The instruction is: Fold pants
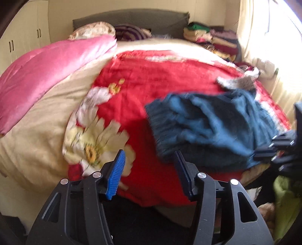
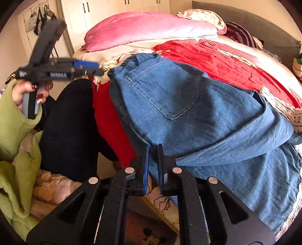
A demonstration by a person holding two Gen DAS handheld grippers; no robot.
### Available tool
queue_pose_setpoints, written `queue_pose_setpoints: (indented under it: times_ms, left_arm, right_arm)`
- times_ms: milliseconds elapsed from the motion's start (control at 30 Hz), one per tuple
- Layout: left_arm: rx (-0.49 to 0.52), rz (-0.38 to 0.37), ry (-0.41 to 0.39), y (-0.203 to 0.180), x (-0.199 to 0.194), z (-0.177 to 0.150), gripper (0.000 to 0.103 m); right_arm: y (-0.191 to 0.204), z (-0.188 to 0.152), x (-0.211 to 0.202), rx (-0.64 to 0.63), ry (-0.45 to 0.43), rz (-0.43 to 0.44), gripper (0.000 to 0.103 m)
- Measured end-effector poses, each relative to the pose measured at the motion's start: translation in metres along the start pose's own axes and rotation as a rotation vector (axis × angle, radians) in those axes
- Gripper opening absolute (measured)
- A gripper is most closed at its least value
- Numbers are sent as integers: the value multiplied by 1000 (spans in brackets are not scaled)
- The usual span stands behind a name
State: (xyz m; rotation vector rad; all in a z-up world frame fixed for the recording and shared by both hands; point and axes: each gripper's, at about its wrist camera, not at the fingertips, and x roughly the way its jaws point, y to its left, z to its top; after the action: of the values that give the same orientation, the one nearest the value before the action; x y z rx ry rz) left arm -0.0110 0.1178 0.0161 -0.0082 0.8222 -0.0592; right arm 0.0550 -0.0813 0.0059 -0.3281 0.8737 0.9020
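Blue denim pants point(image 2: 188, 113) lie crumpled on the red blanket point(image 2: 217, 62) at the near edge of the bed, elastic waistband to the far left, back pocket up. In the left wrist view the pants point(image 1: 217, 122) are blurred, to the right of the gripper. My right gripper point(image 2: 153, 148) is shut on a fold of the pants near the bed edge. My left gripper point(image 1: 149, 156) is open and empty above the blanket, left of the pants; the right wrist view also shows it point(image 2: 92, 67), held in a hand at the left.
A pink quilt point(image 1: 47, 69) and cream bedding point(image 1: 32, 143) lie on the left of the bed. Stacked clothes point(image 1: 211, 39) sit at the headboard. A grey cloth point(image 1: 239, 81) lies beyond the pants. A white wardrobe point(image 2: 113, 11) stands behind. The person's black trousers point(image 2: 69, 128) and green sleeve point(image 2: 17, 120) are near.
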Motion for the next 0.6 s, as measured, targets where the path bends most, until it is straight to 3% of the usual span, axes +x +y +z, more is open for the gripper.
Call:
queue_pose_setpoints:
  times_ms: [100, 200, 333, 400, 533, 600]
  left_arm:
    - [39, -64, -28, -24, 0, 16, 51]
    - [78, -140, -6, -50, 19, 23, 51]
    - [123, -84, 101, -66, 62, 11, 51]
    - [147, -72, 85, -69, 62, 6, 51]
    - [153, -77, 78, -71, 61, 3, 52]
    - [155, -74, 76, -71, 60, 2, 52]
  right_arm:
    - [1, -1, 2, 4, 7, 8, 5]
    - [0, -3, 6, 22, 16, 17, 6]
    - [-3, -5, 5, 53, 40, 32, 8]
    - [-3, -3, -5, 56, 25, 45, 9]
    - [-4, 10, -30, 53, -76, -4, 32]
    - [-5, 16, -29, 54, -91, -26, 32]
